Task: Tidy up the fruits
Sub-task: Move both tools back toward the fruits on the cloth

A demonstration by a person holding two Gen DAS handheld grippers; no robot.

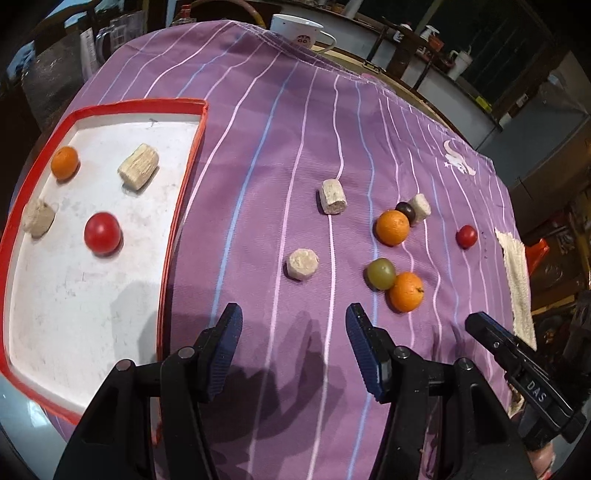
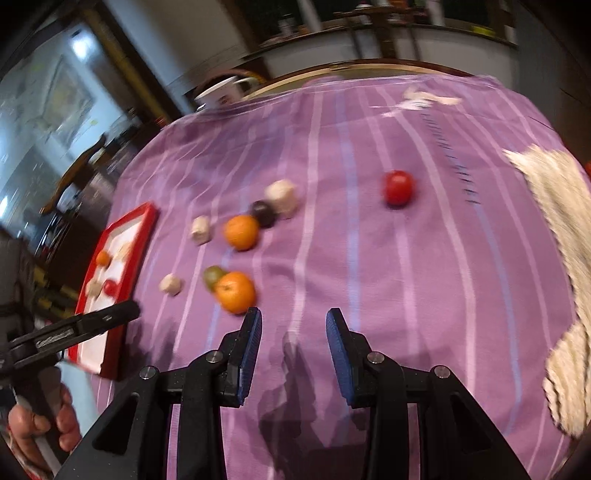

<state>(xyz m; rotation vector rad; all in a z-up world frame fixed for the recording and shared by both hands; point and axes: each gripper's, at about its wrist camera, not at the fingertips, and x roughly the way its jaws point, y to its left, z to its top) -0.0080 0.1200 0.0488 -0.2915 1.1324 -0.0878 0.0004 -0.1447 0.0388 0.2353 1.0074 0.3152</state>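
Note:
A red-rimmed white tray (image 1: 184, 162) at the left holds an orange (image 1: 64, 162), a red tomato (image 1: 102, 232) and two beige chunks (image 1: 138, 166). On the purple striped cloth lie two oranges (image 1: 392, 228) (image 1: 406, 291), a green grape (image 1: 380, 273), a dark grape (image 1: 405, 209), a red tomato (image 1: 466, 236) and three beige chunks (image 1: 303, 264). My left gripper (image 1: 293, 332) is open and empty above the cloth, beside the tray. My right gripper (image 2: 293, 332) is open and empty, just right of the near orange (image 2: 235, 291); it also shows in the left wrist view (image 1: 491, 332).
A white mug (image 1: 301, 31) stands at the table's far edge. A cream towel (image 1: 517, 280) lies on the right edge of the cloth, also seen in the right wrist view (image 2: 561, 236). The tray shows at the left in the right wrist view (image 2: 144, 229).

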